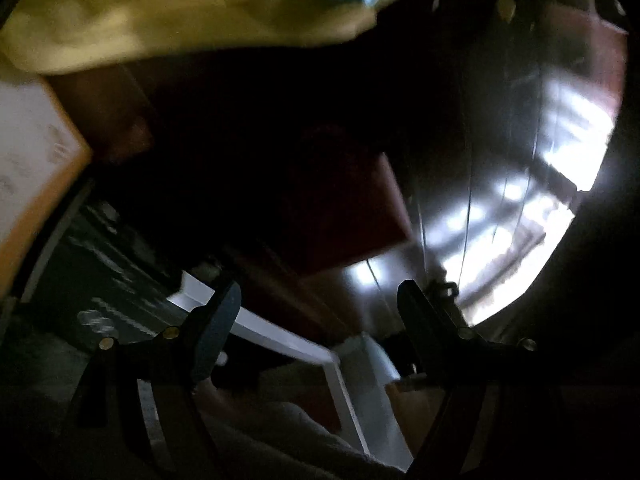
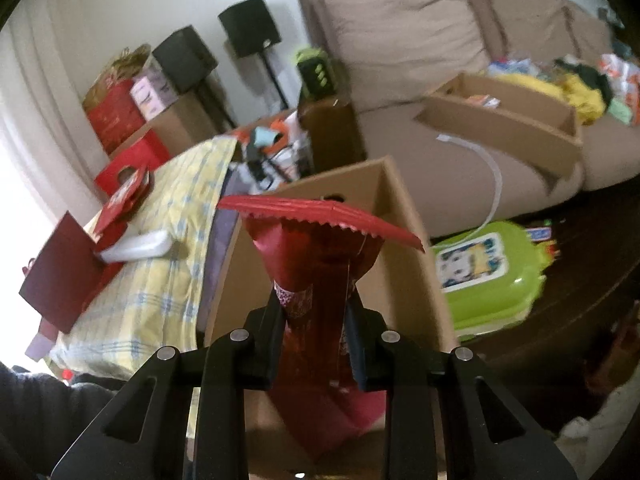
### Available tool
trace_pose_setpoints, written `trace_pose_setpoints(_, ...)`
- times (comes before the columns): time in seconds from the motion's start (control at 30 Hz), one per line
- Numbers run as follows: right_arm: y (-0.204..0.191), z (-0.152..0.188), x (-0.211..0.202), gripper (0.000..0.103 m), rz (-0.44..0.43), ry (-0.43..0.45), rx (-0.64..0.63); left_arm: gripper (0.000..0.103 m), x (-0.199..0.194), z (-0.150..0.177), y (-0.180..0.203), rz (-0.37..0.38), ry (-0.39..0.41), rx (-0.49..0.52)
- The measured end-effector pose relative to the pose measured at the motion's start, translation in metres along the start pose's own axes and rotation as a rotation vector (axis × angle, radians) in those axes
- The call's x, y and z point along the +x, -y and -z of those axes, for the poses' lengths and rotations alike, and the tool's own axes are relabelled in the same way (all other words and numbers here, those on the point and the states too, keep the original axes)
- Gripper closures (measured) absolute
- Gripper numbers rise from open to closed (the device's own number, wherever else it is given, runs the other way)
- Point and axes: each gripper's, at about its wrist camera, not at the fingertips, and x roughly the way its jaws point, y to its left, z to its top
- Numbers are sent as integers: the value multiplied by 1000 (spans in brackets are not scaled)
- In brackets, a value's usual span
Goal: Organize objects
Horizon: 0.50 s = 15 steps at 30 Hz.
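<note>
In the right wrist view my right gripper is shut on a red foil snack bag. The bag stands upright with its crimped top edge flared wide, just above an open cardboard box. The left wrist view is dark and blurred. There my left gripper stands open with nothing between its fingers, over a dark glossy floor. A dark red flat object lies ahead of it, and a yellow cloth fills the top of that view.
A yellow checked quilt bears red gift boxes and a dark red bag. A beige sofa holds a second cardboard box and clothes. A green plastic case lies on the floor. Black speakers stand behind.
</note>
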Motion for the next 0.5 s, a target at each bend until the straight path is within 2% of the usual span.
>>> trace_pose_setpoints(0.07,-3,2,14,76,-54,-15,25,25,4,-6,-1,-15,-10,7)
trace_pose_setpoints(0.13,-15,1,25,75,-80,0,0,25,-1,-5,-8,-7,20,-20)
trace_pose_setpoints(0.2,-26,1,32,54,-55,43,-37,25,-5,-18,-20,15,57,-69)
trace_pose_setpoints(0.23,-30,2,38,36,-31,52,-48,25,-7,-18,-27,20,76,-96)
trace_pose_setpoints(0.27,-31,2,44,31,5,43,-53,25,-8,-21,-33,13,90,-121)
trace_pose_setpoints(0.37,-28,5,55,28,122,5,-67,25,0,-21,-41,-19,101,-130)
trace_pose_setpoints(0.43,-20,5,53,18,197,-13,-70,25,13,-27,-39,-8,75,-114)
trace_pose_setpoints(0.5,-10,6,42,15,292,-11,-53,25,26,-30,-32,6,45,-84)
